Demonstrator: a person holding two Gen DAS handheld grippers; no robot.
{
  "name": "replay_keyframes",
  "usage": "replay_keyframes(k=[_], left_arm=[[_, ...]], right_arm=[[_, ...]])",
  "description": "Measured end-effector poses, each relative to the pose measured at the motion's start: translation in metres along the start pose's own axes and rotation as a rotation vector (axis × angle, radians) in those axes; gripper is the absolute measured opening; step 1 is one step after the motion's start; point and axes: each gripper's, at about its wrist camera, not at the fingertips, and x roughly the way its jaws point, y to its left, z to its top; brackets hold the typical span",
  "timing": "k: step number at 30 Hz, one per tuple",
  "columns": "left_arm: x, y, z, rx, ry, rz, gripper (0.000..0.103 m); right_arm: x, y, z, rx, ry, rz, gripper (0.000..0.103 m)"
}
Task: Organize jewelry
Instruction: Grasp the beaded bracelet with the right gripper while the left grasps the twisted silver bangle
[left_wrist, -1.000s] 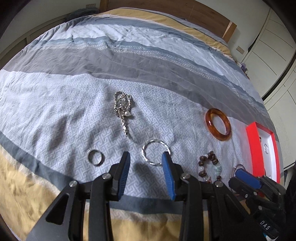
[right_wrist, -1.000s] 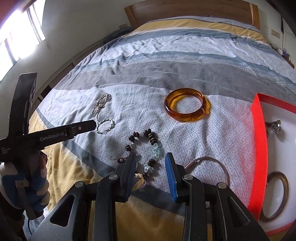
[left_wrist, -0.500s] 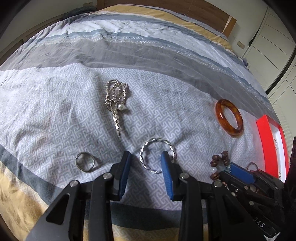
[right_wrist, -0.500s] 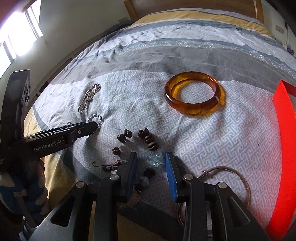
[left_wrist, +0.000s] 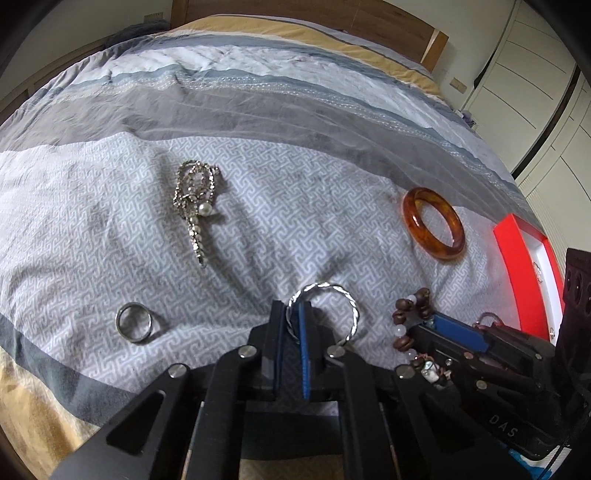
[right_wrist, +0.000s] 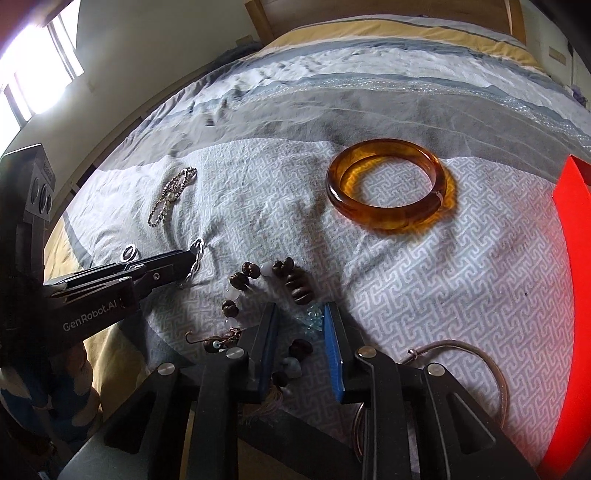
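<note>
On the patterned bedspread, my left gripper (left_wrist: 291, 314) is shut on the near left rim of a twisted silver bangle (left_wrist: 347, 306). The right wrist view shows the same grip from the side, with the left gripper (right_wrist: 194, 258) on the twisted bangle (right_wrist: 198, 248). My right gripper (right_wrist: 300, 314) is low over a brown and clear bead bracelet (right_wrist: 295, 284). Its jaws are closing, with beads between them and a gap on both sides. An amber bangle (right_wrist: 386, 184) lies farther back. A red tray (left_wrist: 517, 251) sits at the right.
A silver chain with a pearl (left_wrist: 194, 199) lies at the back left and a plain silver ring (left_wrist: 133, 326) at the near left. A thin copper bangle (right_wrist: 476, 354) rests beside my right gripper. The wooden headboard (left_wrist: 369, 22) stands at the far end.
My left gripper came down onto the twisted bangle and its jaws closed on the rim. My right gripper sank over the bead bracelet and its jaws narrowed.
</note>
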Motion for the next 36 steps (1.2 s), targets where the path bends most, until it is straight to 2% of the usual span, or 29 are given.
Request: replay_keyframes(k=[5, 15, 22, 36], left_arm=[[0.002, -0.003, 0.0, 0.008, -0.023, 0.016, 0.004], [-0.004, -0.009, -0.002, 0.029, -0.065, 0.048, 0.004], [-0.013, -0.009, -0.005, 0.03, -0.082, 0.058, 0.004], [-0.05, -0.018, -0.007, 0.053, -0.119, 0.08, 0.004]], right_arm=[[-0.001, -0.004, -0.002, 0.014, -0.014, -0.007, 0.015], [-0.007, 0.008, -0.007, -0.034, -0.065, -0.083, 0.013], [-0.018, 0.01, -0.009, -0.038, -0.108, -0.1, 0.012], [-0.051, 0.026, -0.007, -0.045, -0.133, -0.115, 0.01]])
